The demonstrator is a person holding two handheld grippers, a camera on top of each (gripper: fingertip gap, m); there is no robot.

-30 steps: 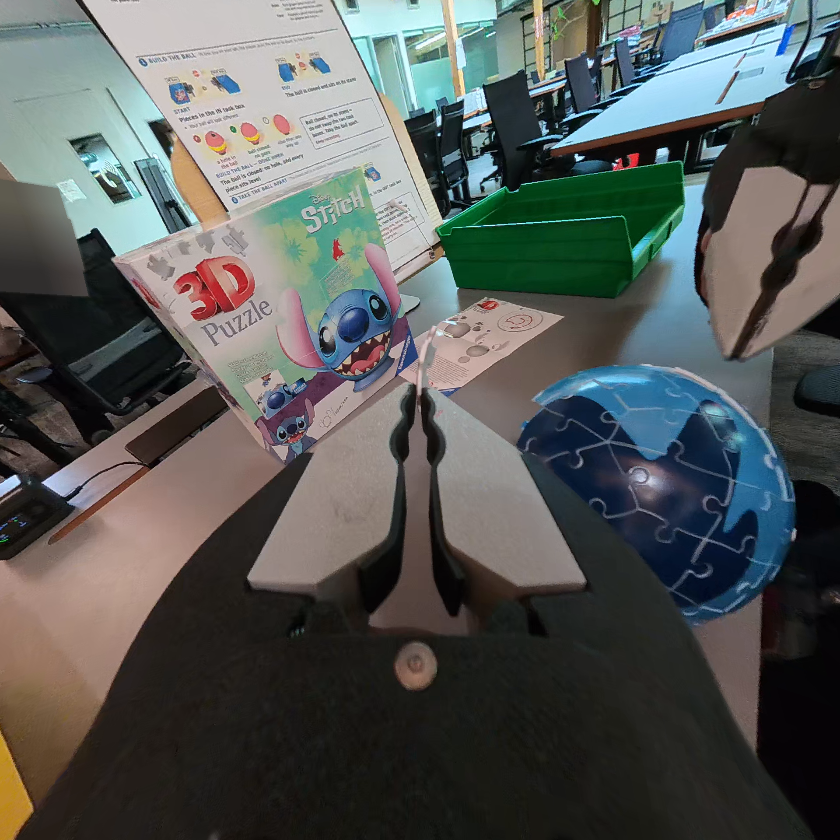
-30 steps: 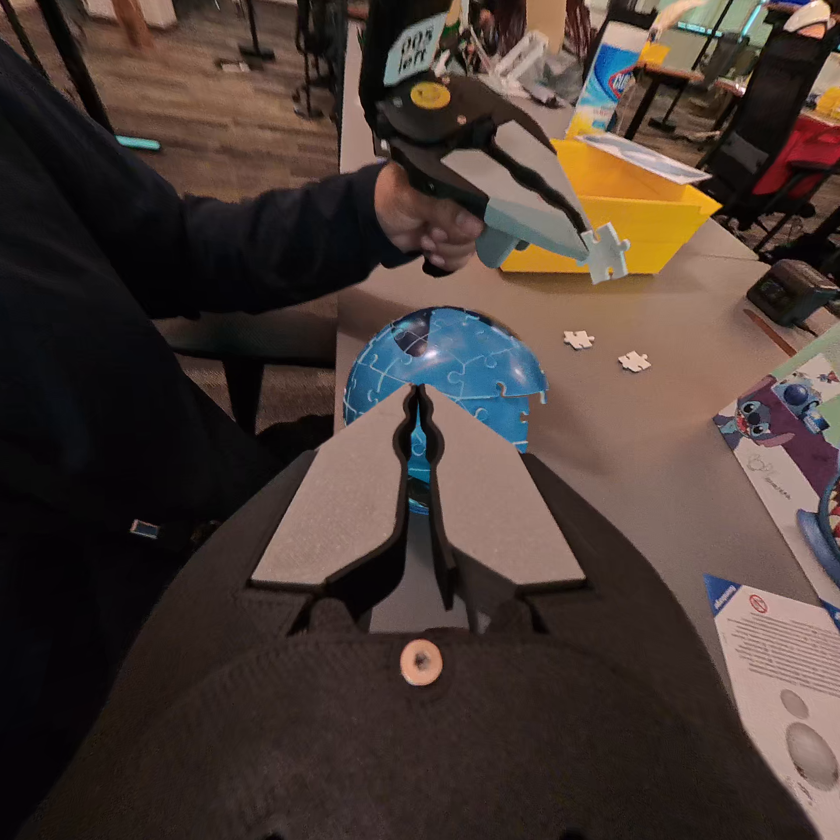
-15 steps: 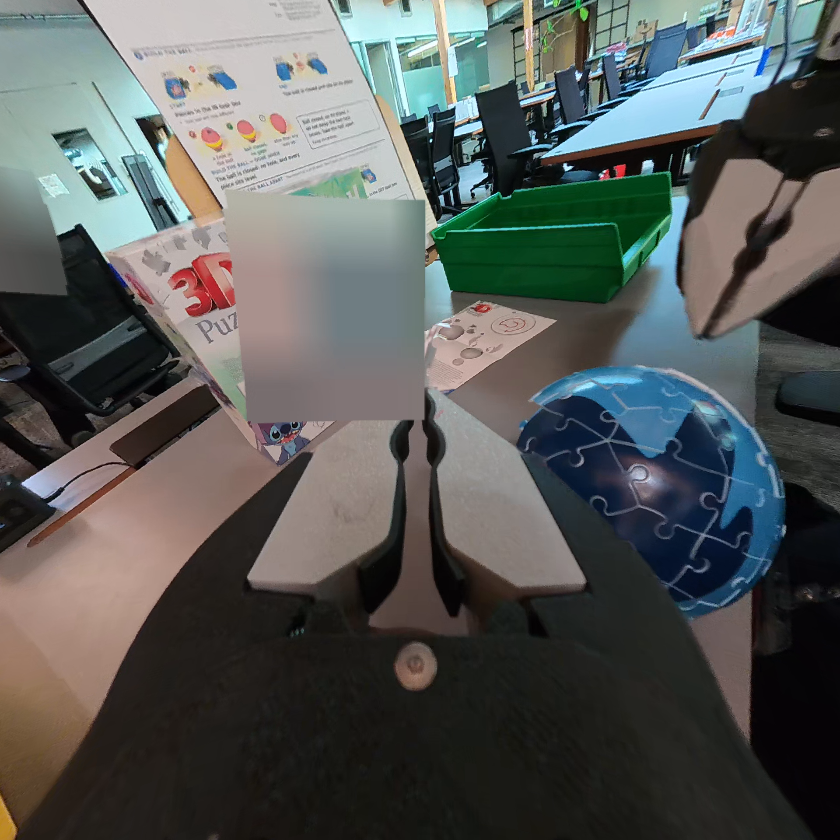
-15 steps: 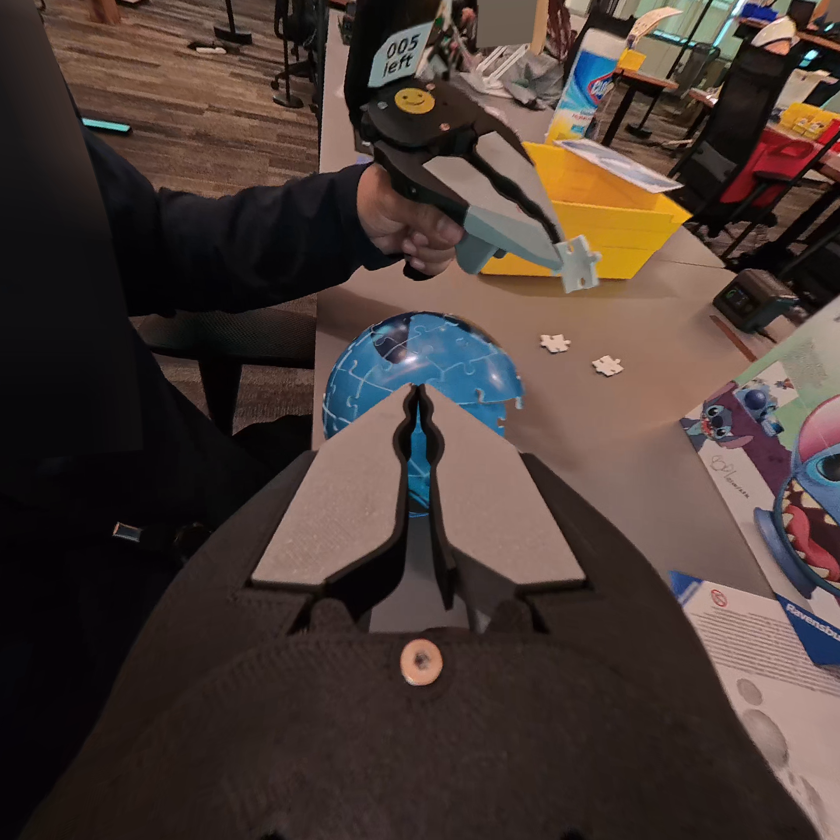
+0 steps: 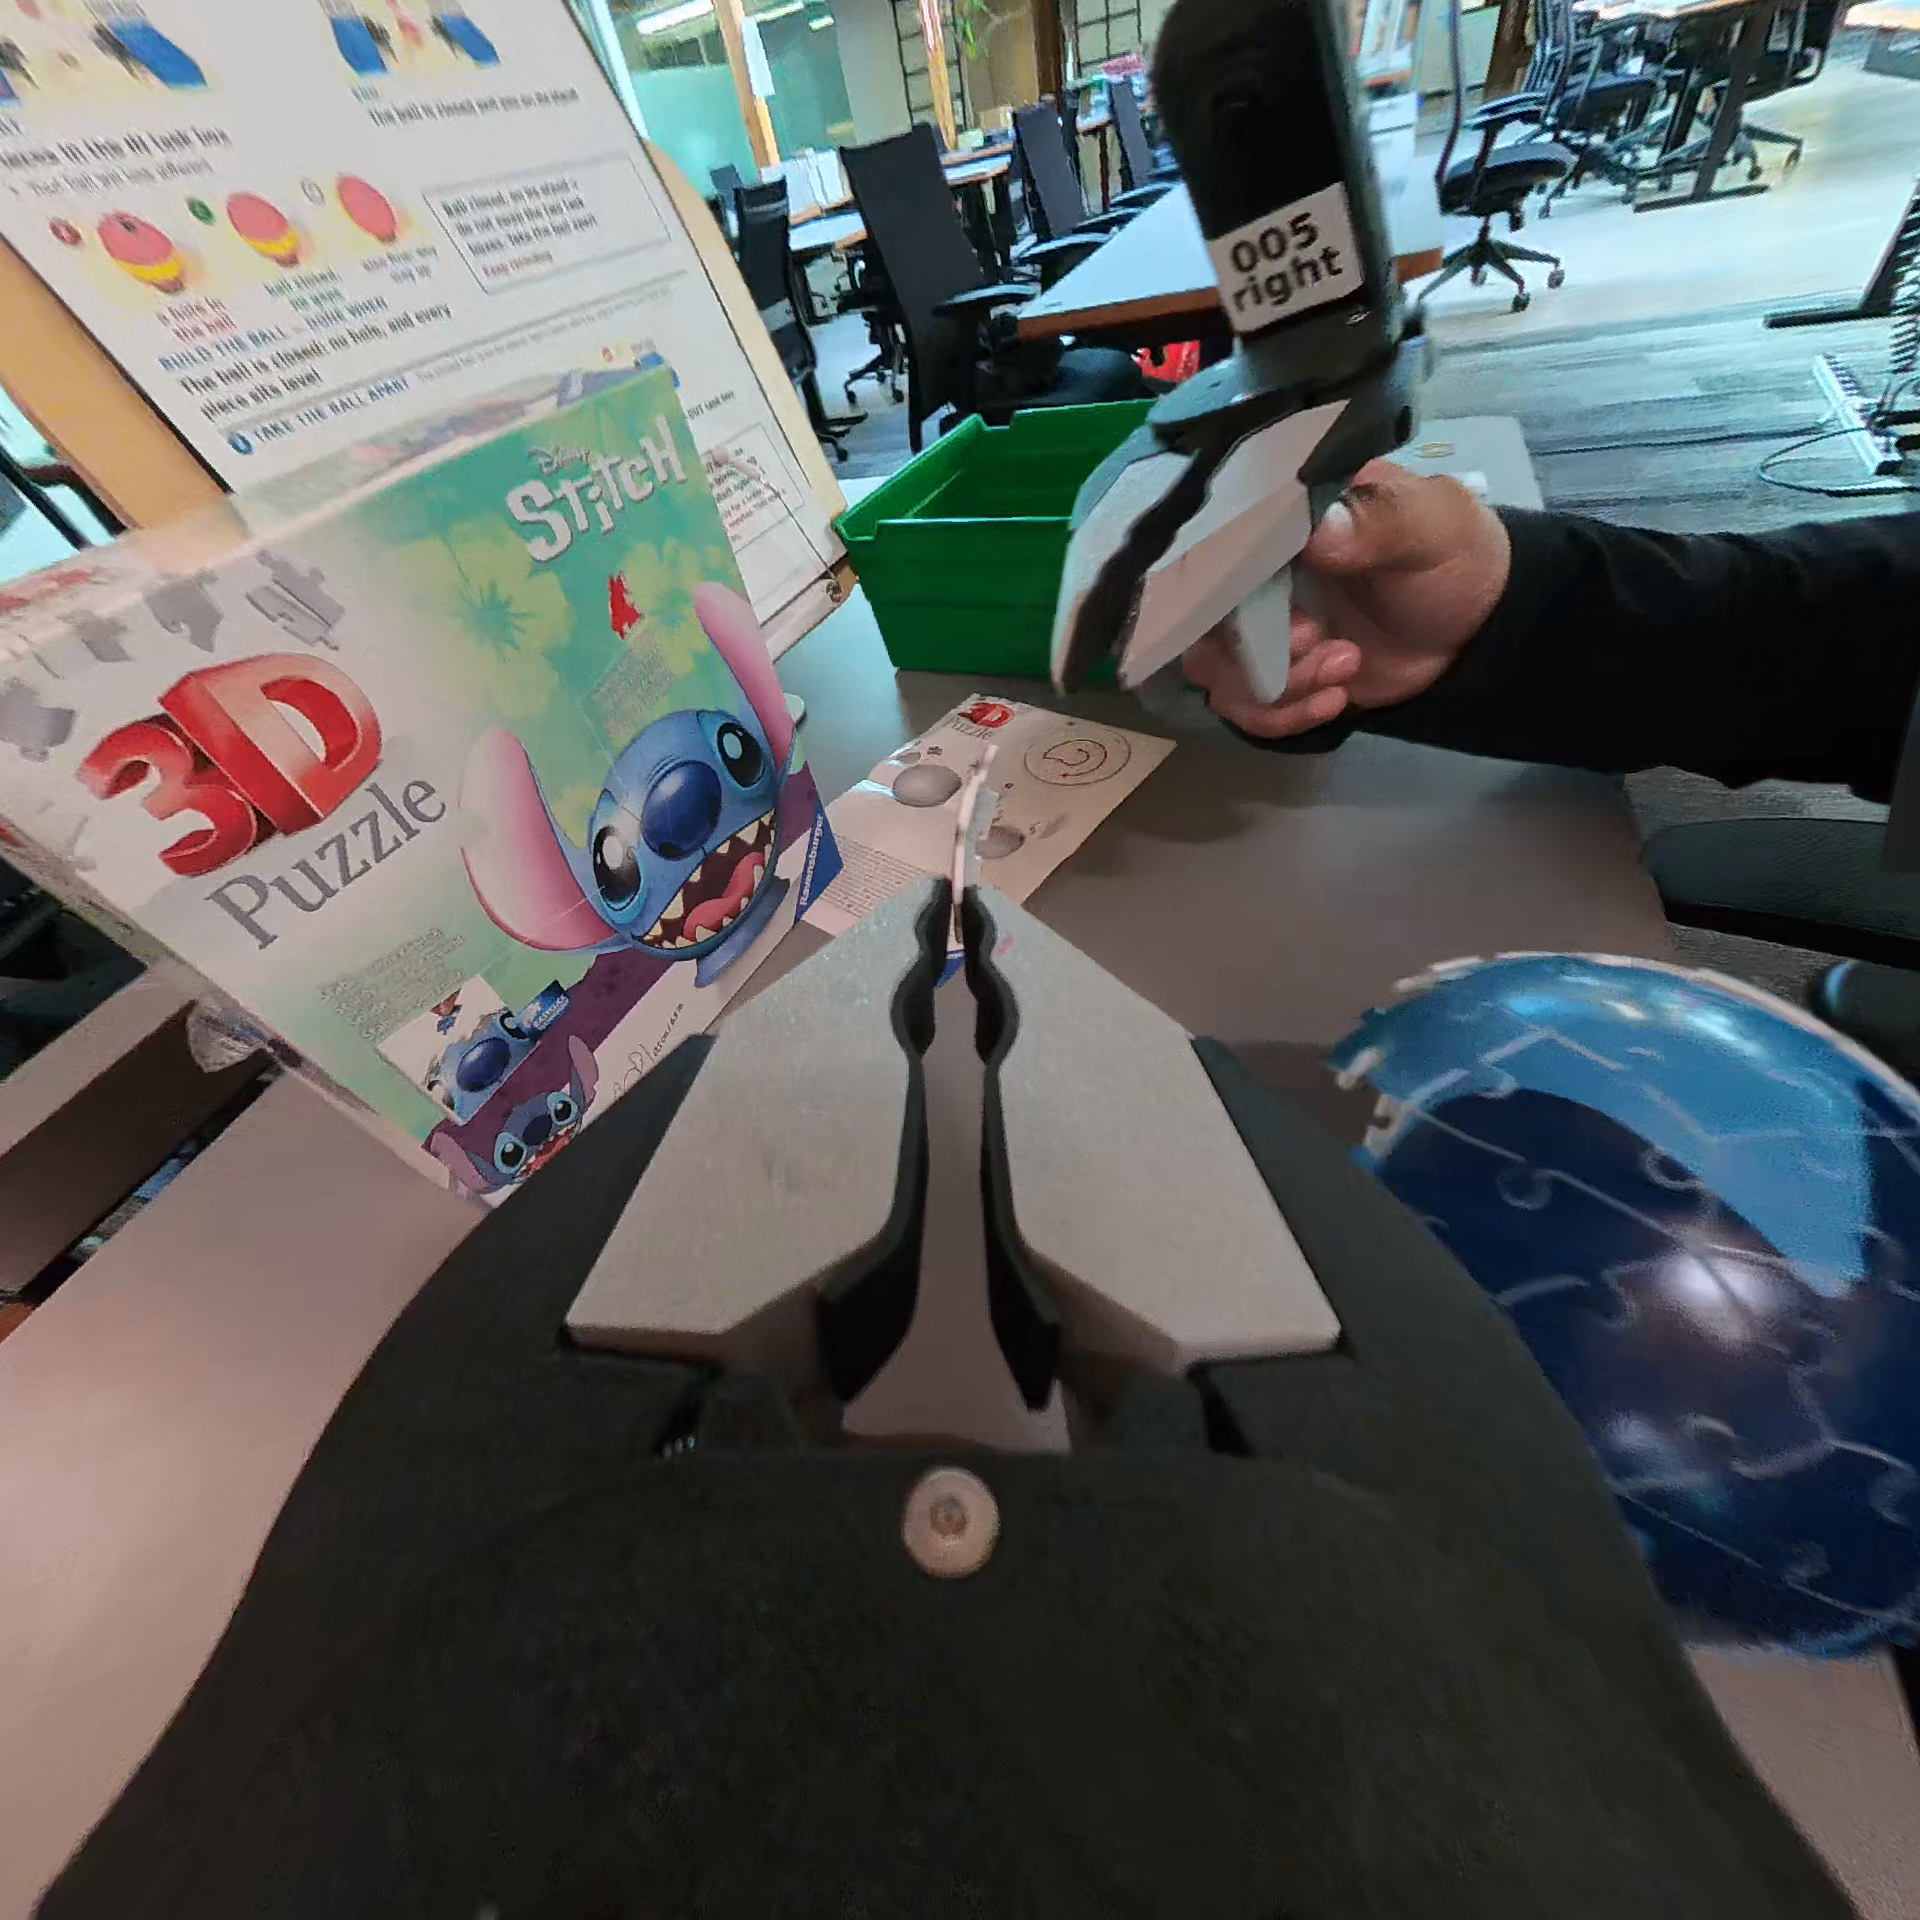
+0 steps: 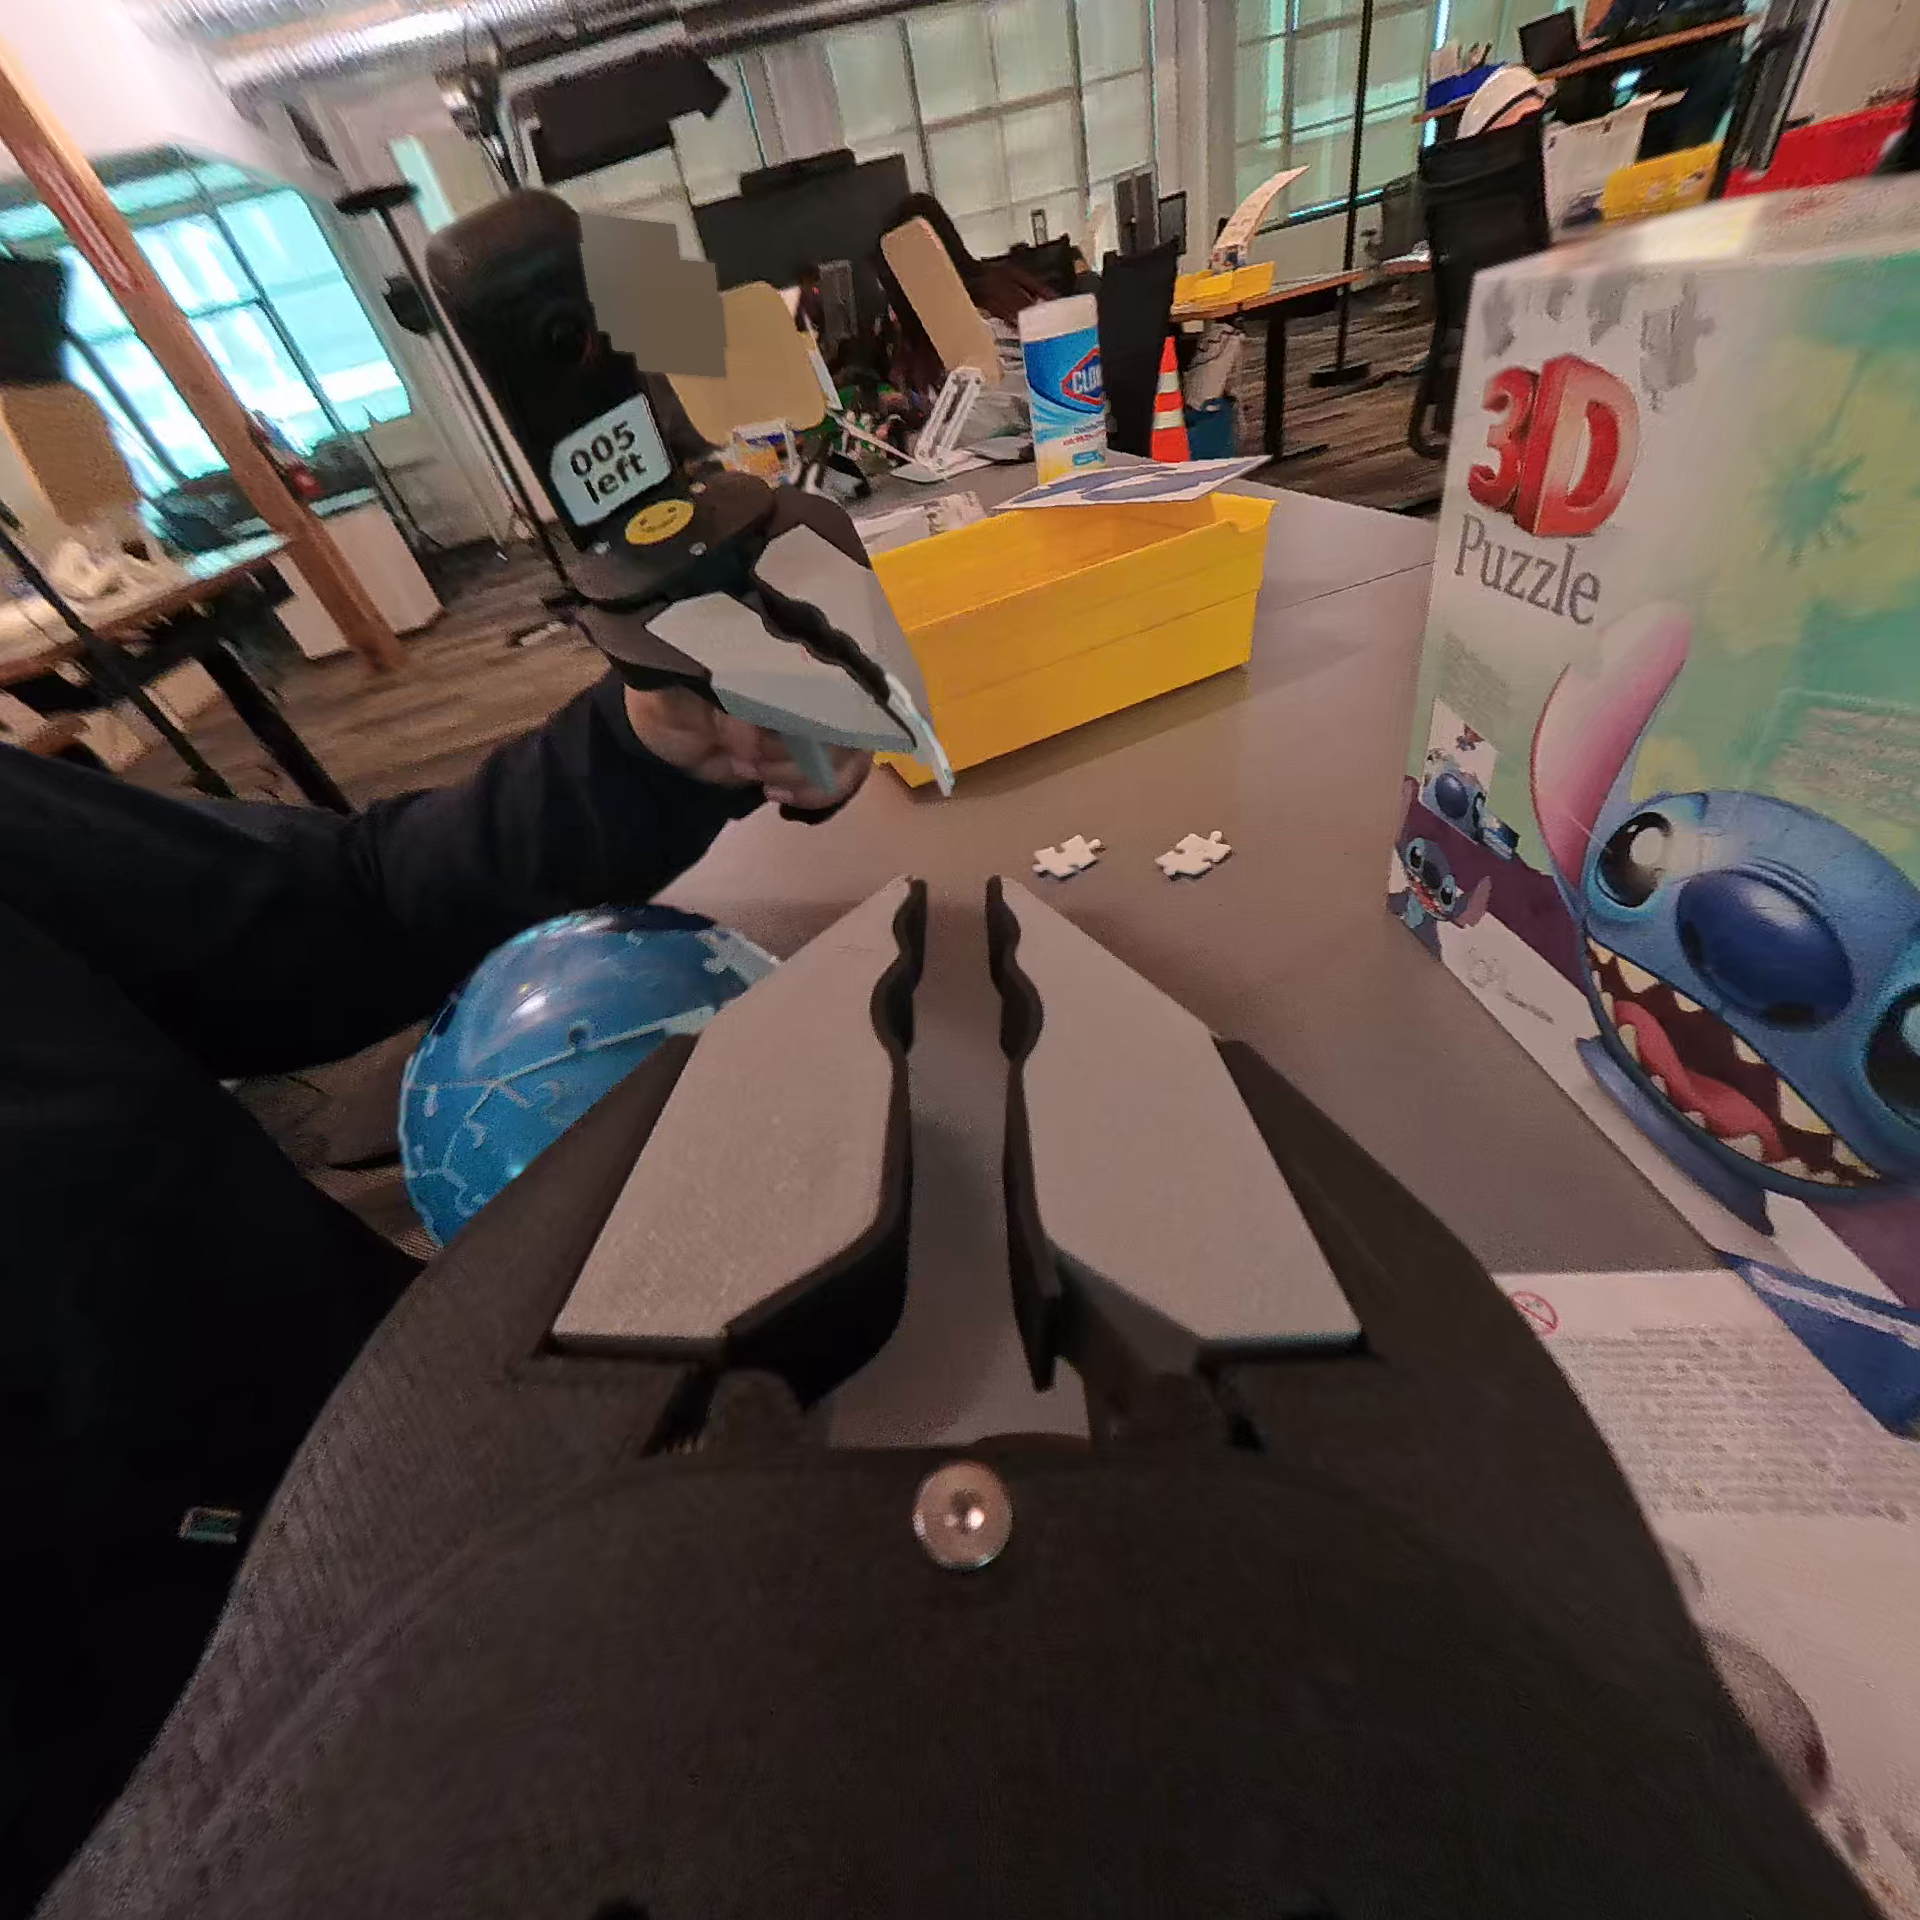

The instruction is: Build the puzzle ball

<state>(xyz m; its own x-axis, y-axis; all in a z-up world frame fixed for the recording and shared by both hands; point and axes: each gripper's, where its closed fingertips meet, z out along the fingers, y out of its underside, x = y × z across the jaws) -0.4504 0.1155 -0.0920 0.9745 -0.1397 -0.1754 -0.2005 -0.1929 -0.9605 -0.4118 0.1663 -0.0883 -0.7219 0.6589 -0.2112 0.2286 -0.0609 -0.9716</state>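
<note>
Puzzle ball (image 5: 1683,1299) sits at the table's near edge, its unfinished rim tilted up.
Left view: left gripper (image 5: 958,902) pinches a puzzle piece (image 5: 971,821) edge-on above open table (image 5: 1299,914). Right view: right gripper (image 6: 951,894) gapes slightly, empty; two loose pieces (image 6: 1127,857) lie ahead, puzzle box (image 6: 1683,727) right.

three puzzle pieces (image 6: 1065,858), one ball (image 6: 540,1049), two bins (image 6: 1070,613)

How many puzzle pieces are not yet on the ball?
3 visible: two loose pieces lie side by side on the table before the yellow bin; one piece is pinched in the left tongs. More may be hidden.
</note>
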